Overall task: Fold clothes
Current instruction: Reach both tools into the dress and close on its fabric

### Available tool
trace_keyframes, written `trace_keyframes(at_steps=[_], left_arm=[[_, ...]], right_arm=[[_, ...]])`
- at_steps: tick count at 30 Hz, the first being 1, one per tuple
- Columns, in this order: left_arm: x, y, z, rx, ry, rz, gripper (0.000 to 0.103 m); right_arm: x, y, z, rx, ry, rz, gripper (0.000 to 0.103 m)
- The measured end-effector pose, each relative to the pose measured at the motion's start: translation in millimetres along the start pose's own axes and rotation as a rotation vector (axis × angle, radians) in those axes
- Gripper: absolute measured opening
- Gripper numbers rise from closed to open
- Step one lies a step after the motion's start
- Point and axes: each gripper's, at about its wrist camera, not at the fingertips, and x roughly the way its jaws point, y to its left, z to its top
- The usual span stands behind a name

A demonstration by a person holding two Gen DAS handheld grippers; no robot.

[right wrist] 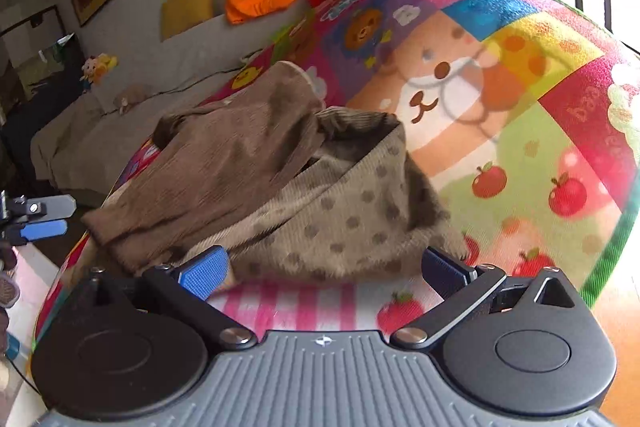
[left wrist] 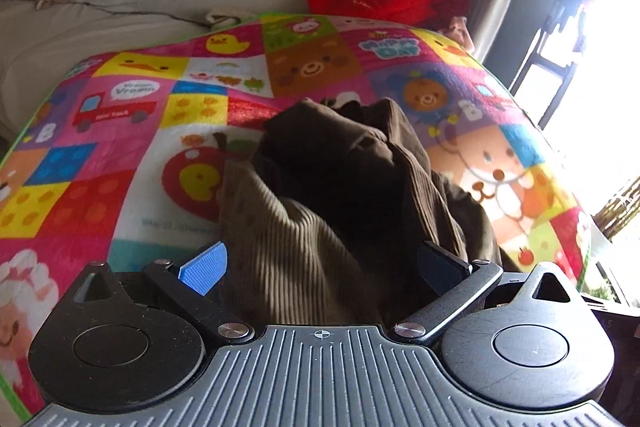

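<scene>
Corduroy garment (right wrist: 280, 179) shows polka dots only beyond right tongs (right wrist: 324, 269).

Garment (right wrist: 304, 195): ribbed matt corduroy cloth (dotted); blanket (left wrist: 120, 155) fleecy; tongs' pads (left wrist: 204, 269) textured rubbery.

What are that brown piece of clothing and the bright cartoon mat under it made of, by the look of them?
The brown garment looks like soft corduroy or a ribbed knit: fine parallel ridges run across it, with darker dots, and it slumps in loose folds. The colourful mat looks like a printed fleece or short-pile blanket: matte, faintly fuzzy weave, green bound edge. Neither fibre can be told for sure.
</scene>
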Motion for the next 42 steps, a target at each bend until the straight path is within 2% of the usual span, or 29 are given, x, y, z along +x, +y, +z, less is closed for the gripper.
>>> trace_keyframes(at_steps=[5,8,10,15,19,21,23,26,28,30,32,33,34,35,37,38,39,40,42], left_arm=[[53.8,20.5,18.4,-0.040,0.094,-0.002,0.103],[72.6,28.6,13.6,-0.041,0.163,-0.015,0.103],[79.8,33.5,8.1,-0.042,0.192,-0.022,0.103],[80.6,34.2,-1.2,-0.011,0.175,-0.037,0.103],[81.4,30.5,2.1,0.072,0.223,-0.057,0.103],[76.0,35.6,9.9,0.072,0.208,-0.097,0.103],[71.4,40.2,19.0,0.066,0.170,-0.118,0.103],[79.7,39.4,32.3,0.090,0.122,-0.093,0.103],[91.0,36.2,37.7,0.119,0.114,-0.074,0.095],[105.4,30.2,37.6,0.174,0.123,-0.032,0.084],[115.3,27.1,33.8,0.210,0.128,0.010,0.080],[118.2,25.9,31.5,0.226,0.129,0.032,0.071],[119.4,25.2,28.7,0.241,0.124,0.060,0.062],[118.0,25.1,26.8,0.247,0.121,0.070,0.061],[111.9,25.2,23.3,0.246,0.121,0.070,0.042],[107.1,25.2,21.1,0.241,0.125,0.064,0.036],[102.4,25.2,19.0,0.235,0.128,0.058,0.023],[96.2,23.8,14.2,0.240,0.135,0.048,0.017],[82.7,20.2,2.9,0.254,0.151,0.027,0.016]], right_arm=[[54.6,-28.4,33.8,0.083,0.022,-0.008,0.103],[73.7,-40.9,35.5,0.147,0.049,-0.013,0.103],[74.8,-45.6,31.2,0.176,0.031,-0.001,0.103],[73.2,-56.1,28.1,0.241,0.005,0.041,0.103],[76.4,-47.9,35.9,0.140,0.035,0.040,0.103],[73.1,-41.4,40.7,0.075,-0.012,0.020,0.103],[71.0,-32.8,49.6,-0.027,-0.083,-0.043,0.102],[86.0,-27.4,69.8,-0.128,-0.099,-0.089,0.088],[103.7,-26.1,77.5,-0.171,-0.075,-0.106,0.077],[123.2,-25.1,82.3,-0.212,-0.048,-0.127,0.073],[136.6,-25.7,82.7,-0.229,-0.026,-0.134,0.066],[139.9,-26.5,80.5,-0.223,-0.013,-0.126,0.054],[141.6,-26.5,78.9,-0.212,-0.001,-0.112,0.036],[140.7,-25.9,76.7,-0.200,0.009,-0.101,0.031],[134.6,-21.7,69.7,-0.206,0.021,-0.083,0.017],[129.4,-19.1,65.1,-0.214,0.025,-0.073,0.014],[122.2,-17.2,59.3,-0.216,0.030,-0.058,0.009],[115.0,-15.3,53.5,-0.218,0.036,-0.043,0.008],[97.8,-11.8,38.7,-0.227,0.042,-0.018,0.007]])
